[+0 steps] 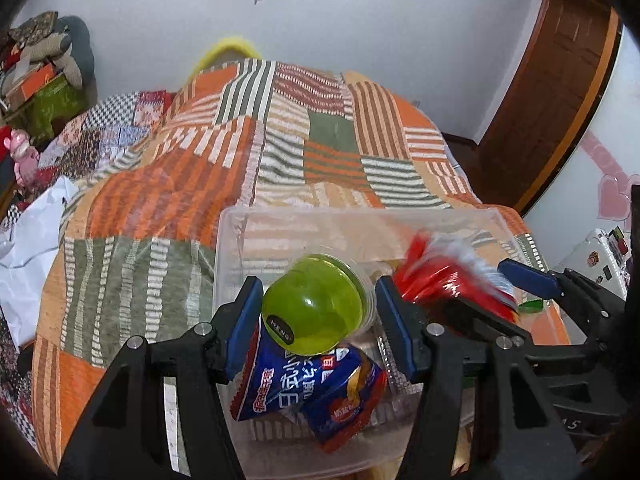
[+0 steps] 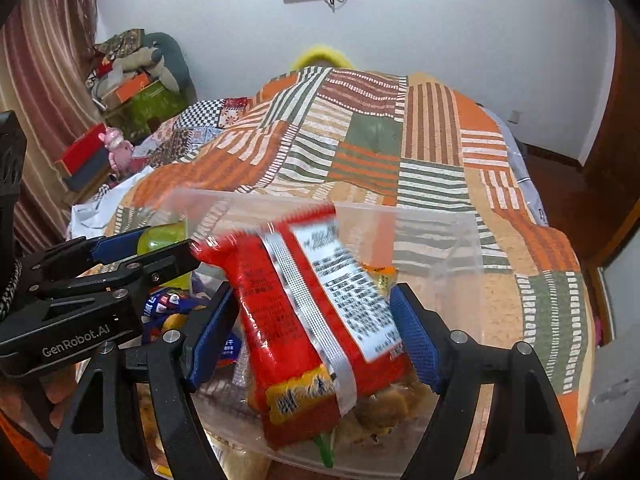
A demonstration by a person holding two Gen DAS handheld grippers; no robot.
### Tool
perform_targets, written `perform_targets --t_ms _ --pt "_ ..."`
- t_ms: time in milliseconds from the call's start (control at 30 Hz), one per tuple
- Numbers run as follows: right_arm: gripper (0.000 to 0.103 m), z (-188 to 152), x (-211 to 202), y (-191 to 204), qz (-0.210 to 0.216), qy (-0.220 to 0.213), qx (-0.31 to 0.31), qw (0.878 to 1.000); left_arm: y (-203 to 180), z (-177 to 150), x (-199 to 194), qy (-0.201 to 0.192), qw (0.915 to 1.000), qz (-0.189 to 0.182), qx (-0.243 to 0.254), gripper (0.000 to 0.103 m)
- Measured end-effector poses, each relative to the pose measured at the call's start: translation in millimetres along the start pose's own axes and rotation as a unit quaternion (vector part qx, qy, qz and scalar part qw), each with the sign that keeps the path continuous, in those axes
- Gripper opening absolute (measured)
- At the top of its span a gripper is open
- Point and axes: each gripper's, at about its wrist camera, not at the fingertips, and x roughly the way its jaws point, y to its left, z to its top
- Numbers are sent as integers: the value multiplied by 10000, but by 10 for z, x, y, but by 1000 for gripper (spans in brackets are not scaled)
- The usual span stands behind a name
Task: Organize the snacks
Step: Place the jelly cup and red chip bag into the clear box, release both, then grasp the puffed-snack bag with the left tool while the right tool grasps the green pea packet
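Observation:
A clear plastic bin [image 1: 360, 213] [image 2: 404, 209] sits on the patchwork bed. My left gripper [image 1: 318, 324] is shut on a green jelly cup [image 1: 316, 304], one blue pad on each side, just above the bin. Under the cup a blue snack packet [image 1: 316, 392] [image 2: 160, 304] lies in the bin. My right gripper [image 2: 314, 336] is shut on a red snack packet [image 2: 304, 320] held over the bin's right half; the packet's upper end is blurred. The left wrist view shows the red packet [image 1: 452, 276] to the right, in the right gripper [image 1: 476, 284]. The right wrist view shows the left gripper [image 2: 168, 240] with the green cup [image 2: 164, 238] at the left.
The orange and green quilt [image 1: 240, 168] covers the bed beyond the bin. A white plastic bag [image 1: 28, 248] lies at the left edge. Boxes and a pink toy [image 2: 120, 152] are stacked far left. Brown pastry snacks [image 2: 384, 412] lie in the bin's near end. A wooden door [image 1: 552, 92] stands at the right.

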Motion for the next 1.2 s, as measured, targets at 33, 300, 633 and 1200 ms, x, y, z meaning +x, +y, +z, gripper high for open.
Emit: perform_targets --t_ms 33,300,633,1200 --pt "77 -1 -6 0 -11 1 -16 10000 15 -5 2 3 10000 -14 -30 58" --pt "83 -67 -254 -30 -57 -176 -111 9998 21 -44 -366 -235 9996 -142 -53 58" --pt "85 -183 -719 -174 -89 -521 -32 9986 -45 -282 -860 -389 9984 -30 408 60" --pt "96 -878 -677 -594 -301 52 357 9989 142 -1042 -816 328 9984 94 456 67"
